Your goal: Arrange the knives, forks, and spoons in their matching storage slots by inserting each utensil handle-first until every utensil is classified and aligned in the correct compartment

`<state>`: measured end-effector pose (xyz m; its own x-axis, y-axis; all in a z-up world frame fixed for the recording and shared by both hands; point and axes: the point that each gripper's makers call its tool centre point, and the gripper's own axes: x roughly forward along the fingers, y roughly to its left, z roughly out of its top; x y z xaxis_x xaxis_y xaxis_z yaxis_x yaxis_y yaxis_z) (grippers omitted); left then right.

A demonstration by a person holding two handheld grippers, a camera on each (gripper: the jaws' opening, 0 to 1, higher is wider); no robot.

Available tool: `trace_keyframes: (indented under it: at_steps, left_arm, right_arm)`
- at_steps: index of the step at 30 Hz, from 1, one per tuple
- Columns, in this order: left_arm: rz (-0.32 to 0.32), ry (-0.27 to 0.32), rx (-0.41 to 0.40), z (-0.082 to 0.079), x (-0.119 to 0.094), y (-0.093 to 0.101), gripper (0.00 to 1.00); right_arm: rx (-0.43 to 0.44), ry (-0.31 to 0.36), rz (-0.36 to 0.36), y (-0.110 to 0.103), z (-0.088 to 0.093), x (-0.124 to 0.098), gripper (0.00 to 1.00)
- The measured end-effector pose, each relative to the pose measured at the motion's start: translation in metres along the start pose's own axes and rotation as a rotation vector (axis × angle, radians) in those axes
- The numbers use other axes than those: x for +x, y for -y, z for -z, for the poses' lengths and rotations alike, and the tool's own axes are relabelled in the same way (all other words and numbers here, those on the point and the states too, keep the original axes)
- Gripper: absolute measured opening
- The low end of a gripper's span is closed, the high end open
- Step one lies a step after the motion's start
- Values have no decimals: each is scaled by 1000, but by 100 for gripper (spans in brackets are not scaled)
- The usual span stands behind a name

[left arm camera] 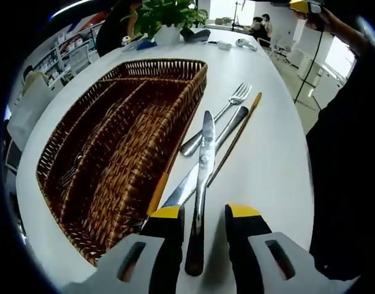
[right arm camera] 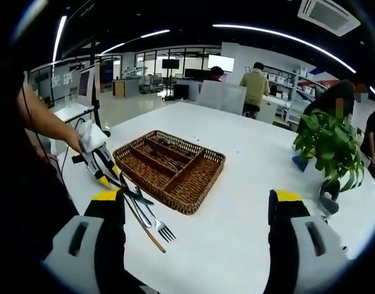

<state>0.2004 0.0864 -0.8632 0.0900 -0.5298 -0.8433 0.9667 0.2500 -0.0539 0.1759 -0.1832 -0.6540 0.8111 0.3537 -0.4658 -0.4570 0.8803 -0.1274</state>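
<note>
Left gripper [left arm camera: 203, 223]: jaws astride knife [left arm camera: 203, 177] handle, lower centre; clenched or not, cannot tell.
Right gripper [right arm camera: 196, 205]: released, wide, holding nothing.
Basket [left arm camera: 65, 147]: left of frame; fork [left arm camera: 227, 110] just beside.
Technique: grip near handle, lift level, enter slot handle-first.

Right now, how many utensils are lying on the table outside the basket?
4 visible: a knife between the left gripper jaws, a fork, a second knife and a chopstick beside the basket. Others may be hidden.
</note>
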Motion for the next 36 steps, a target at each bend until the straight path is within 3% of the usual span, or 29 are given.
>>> trace_keyframes:
  at_steps: [10,16,18,23,28,29,30,36]
  left_arm:
    - [1,-23,99,1,7,0,15]
    - [6,-49,107,2,8,-2,13]
    - [-7,-62,61,2,8,-7,12]
    - [-13,-76,163,1,8,-4,7]
    - [-13,-74,138,2,8,-5,6]
    - [-27,-78,76,3,8,-5,6]
    - [-19,-70,107,2,8,-6,6]
    - [-17,-58,116,1,7,-3,5]
  right_arm:
    - [-3,-9,-28,-14,2,6,100]
    - [-15,-11,-40,-16,-3,11,100]
    - [-22,-11,-43,-17,-4,12,100]
    - [-25,-15,-49,-21,-4,14,100]
    - [-31,-18,-63,-28,-5,19,100]
    - [-33,-18,-67,-30,-6,20,100]
    - [-36,-20,-72,-32,-6,20,100]
    - [-55,-27,-88,-37,-7,25,100]
